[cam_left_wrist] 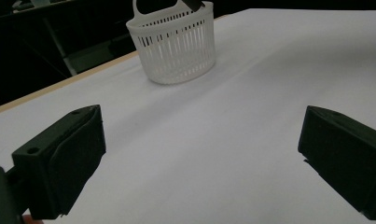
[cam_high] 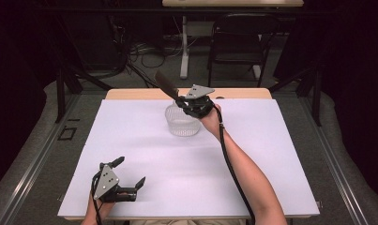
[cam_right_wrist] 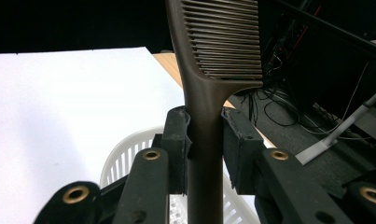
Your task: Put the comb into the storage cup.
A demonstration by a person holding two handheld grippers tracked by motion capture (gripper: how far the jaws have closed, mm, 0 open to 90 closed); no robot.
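Observation:
A dark brown comb (cam_right_wrist: 209,70) stands between the jaws of my right gripper (cam_right_wrist: 205,133), which is shut on its handle. In the high view the comb (cam_high: 166,84) points up and to the left from the right gripper (cam_high: 183,102), held over the rim of a small white slatted basket (cam_high: 182,123). Part of that basket (cam_right_wrist: 125,158) sits just below the jaws in the right gripper view. My left gripper (cam_high: 129,172) rests near the table's front left, open and holding nothing. In its own view the wide-apart jaws of the left gripper (cam_left_wrist: 199,154) frame the basket (cam_left_wrist: 175,44) farther off.
A white sheet (cam_high: 130,140) covers the tabletop, with a wooden edge (cam_high: 130,94) showing at the back. Behind the table stand a black chair (cam_high: 238,42), a white table leg (cam_high: 184,47) and loose cables on the floor.

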